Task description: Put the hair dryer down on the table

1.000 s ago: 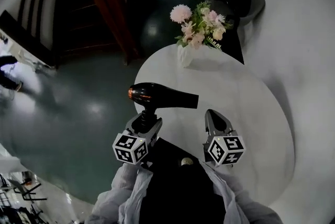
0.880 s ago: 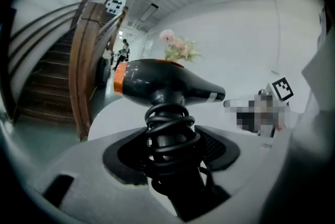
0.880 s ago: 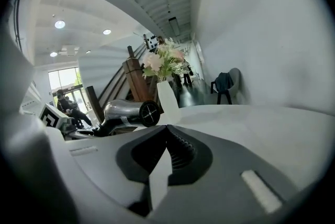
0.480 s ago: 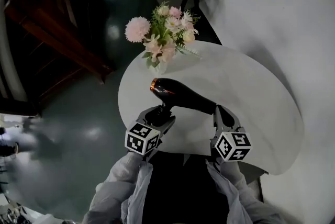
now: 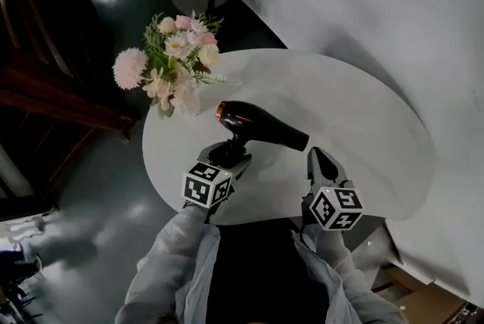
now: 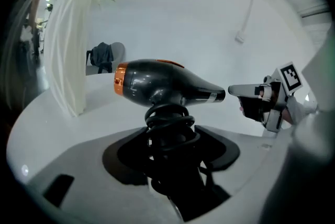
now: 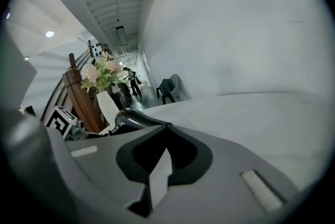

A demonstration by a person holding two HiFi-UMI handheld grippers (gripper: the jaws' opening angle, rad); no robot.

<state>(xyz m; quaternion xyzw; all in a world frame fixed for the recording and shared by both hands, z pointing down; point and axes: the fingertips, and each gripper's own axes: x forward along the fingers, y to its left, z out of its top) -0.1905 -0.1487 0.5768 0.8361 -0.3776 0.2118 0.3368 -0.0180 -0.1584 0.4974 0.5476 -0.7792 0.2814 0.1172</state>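
The left gripper [image 5: 227, 157] clenches the handle of the hair dryer [image 5: 261, 127], held over the near part of the table [image 5: 363, 133], its barrel lying left to right, nozzle toward the closed, empty right gripper [image 5: 321, 163], so the table is straight below

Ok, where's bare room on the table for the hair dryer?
The right half of the table, from the right gripper to the rim, is bare. So is the far side behind the hair dryer. The left edge, by the flowers, is crowded.
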